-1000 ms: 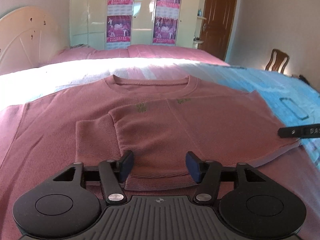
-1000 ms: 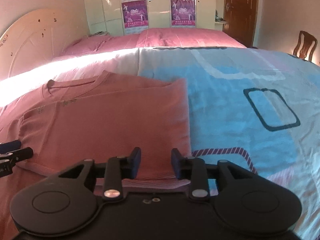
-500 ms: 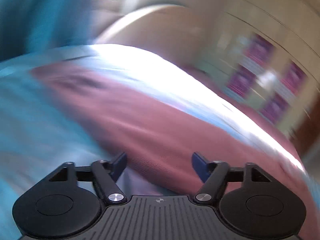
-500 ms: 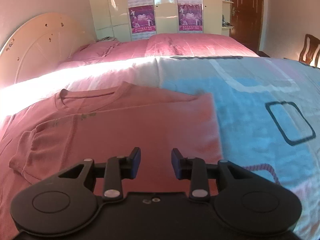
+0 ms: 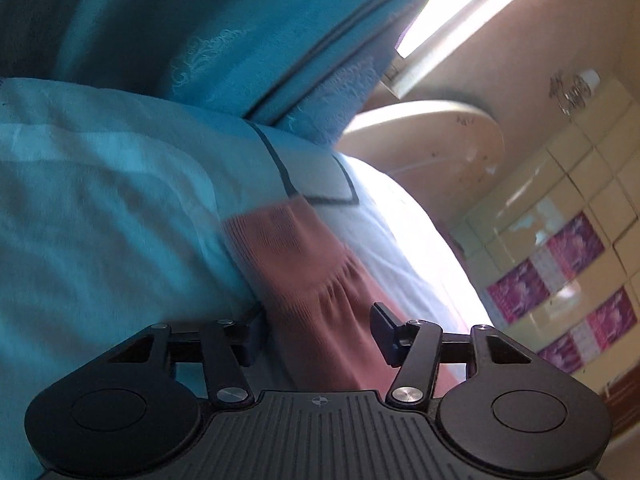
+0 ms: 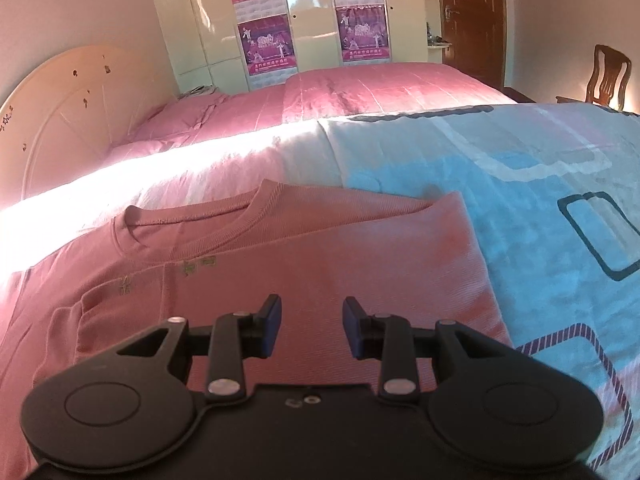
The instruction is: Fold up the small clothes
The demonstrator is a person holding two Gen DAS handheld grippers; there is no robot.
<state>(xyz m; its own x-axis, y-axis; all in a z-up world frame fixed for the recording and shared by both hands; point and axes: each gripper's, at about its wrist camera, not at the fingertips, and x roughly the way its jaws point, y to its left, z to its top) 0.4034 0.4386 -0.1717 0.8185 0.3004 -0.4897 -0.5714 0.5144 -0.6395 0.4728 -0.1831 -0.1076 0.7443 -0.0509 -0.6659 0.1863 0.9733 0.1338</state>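
Observation:
A pink ribbed sweater (image 6: 304, 264) lies flat on the bed, collar away from me, its right side folded in over the body. My right gripper (image 6: 312, 326) is open and empty, just above the folded part. In the tilted left wrist view, the sweater's unfolded sleeve with its ribbed cuff (image 5: 296, 256) stretches out ahead. My left gripper (image 5: 316, 334) is open, with the sleeve between its fingers but not clamped.
A blue, white and pink patterned quilt (image 6: 552, 208) covers the bed to the right of the sweater. A rounded cream headboard (image 6: 68, 100) stands at the left, a wardrobe with purple posters (image 6: 304, 24) behind, a wooden chair (image 6: 608, 76) at far right.
My left gripper has swung away from the folded sweater front over to the left sleeve, tilting hard. My right gripper has moved left and forward over the sweater.

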